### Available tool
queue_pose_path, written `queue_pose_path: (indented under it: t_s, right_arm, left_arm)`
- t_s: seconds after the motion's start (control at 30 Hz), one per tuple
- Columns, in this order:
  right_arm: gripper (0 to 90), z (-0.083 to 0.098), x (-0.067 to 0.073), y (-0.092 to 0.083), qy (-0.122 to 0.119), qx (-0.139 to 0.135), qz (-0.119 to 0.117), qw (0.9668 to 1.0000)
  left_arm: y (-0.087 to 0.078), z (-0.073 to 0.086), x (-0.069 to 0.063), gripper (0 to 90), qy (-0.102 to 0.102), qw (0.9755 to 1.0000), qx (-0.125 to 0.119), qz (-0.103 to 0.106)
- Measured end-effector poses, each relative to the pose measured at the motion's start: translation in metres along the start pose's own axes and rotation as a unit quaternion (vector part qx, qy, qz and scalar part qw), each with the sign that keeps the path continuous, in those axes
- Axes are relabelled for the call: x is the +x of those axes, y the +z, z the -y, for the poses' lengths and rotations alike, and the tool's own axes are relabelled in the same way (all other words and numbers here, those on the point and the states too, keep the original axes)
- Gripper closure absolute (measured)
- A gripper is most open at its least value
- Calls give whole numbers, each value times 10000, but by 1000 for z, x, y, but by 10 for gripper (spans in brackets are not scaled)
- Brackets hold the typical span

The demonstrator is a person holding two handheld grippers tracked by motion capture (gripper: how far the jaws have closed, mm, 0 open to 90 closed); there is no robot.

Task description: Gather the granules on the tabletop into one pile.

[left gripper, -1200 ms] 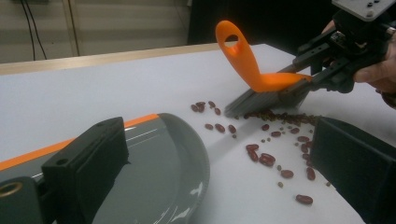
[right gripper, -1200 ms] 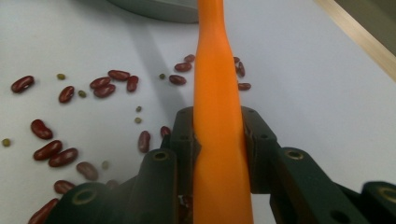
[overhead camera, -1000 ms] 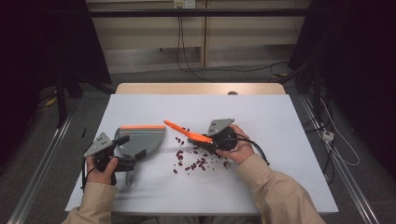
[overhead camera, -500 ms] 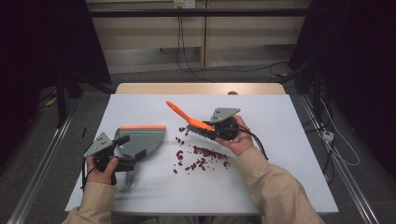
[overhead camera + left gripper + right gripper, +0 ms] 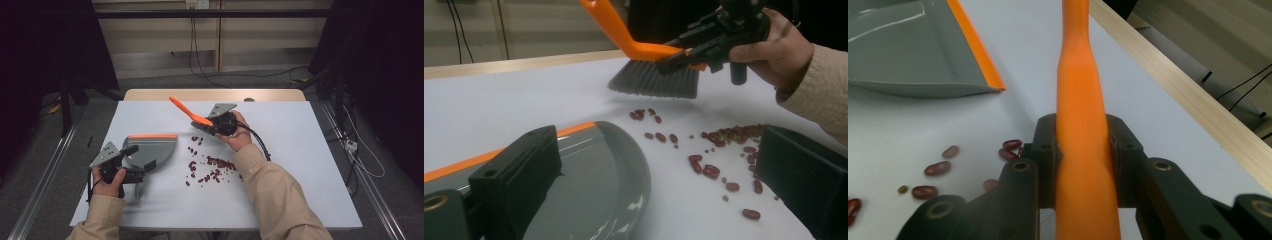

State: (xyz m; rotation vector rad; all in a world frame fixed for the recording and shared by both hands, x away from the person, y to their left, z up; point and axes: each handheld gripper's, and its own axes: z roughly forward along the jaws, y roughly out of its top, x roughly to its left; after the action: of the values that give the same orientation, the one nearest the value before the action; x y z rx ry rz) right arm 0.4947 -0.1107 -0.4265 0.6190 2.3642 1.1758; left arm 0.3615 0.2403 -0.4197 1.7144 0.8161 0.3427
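Brush [image 5: 192, 116], with its orange handle slanting up and away, is clamped in the right gripper [image 5: 216, 123] above the far edge of the scattered beans [image 5: 210, 167] in the high view. The right forearm reaches in diagonally from the bottom, sleeve over the white table [image 5: 300, 165]. The left gripper [image 5: 131, 161] sits low at the near left, jaws closed on the rear of the grey dustpan [image 5: 150, 150], which lies flat with its orange lip facing away. Grey floor and cables lie beyond the table.

In the left gripper view, the bristles [image 5: 654, 80] hang just above the tabletop behind the beans [image 5: 714, 150]; the dustpan [image 5: 594, 180] lies between the black jaws.

In the right gripper view, both pads pinch the orange handle [image 5: 1082, 125], with the dustpan [image 5: 908, 50] at upper left.
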Motion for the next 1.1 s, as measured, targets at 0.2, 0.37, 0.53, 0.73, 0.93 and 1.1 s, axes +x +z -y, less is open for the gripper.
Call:
queue_pose_path:
  t_s: [0.2,0.37,0.53,0.73,0.93,1.1]
  right_arm:
    - [714,1,2,14,-208,130,-198,9995]
    - [711,1,11,11,-359,203,-574,9975]
    - [710,3,21,1,-519,233,-872,9946]
    - [709,8,31,-12,-637,214,-1174,9908]
    - [708,11,40,-22,-699,229,-1342,9882]
    - [707,16,48,-33,-702,216,-1489,9861]
  left_arm:
    - [0,0,0,41,0,10000,-6,-13]
    - [-1,1,2,41,-12,10000,-5,-43]
    - [-1,1,1,41,-18,10000,1,-42]
    - [0,1,0,41,-4,10000,19,-29]
    - [-1,0,0,41,-23,10000,-14,-33]
    - [-1,1,-1,41,-19,10000,-3,-22]
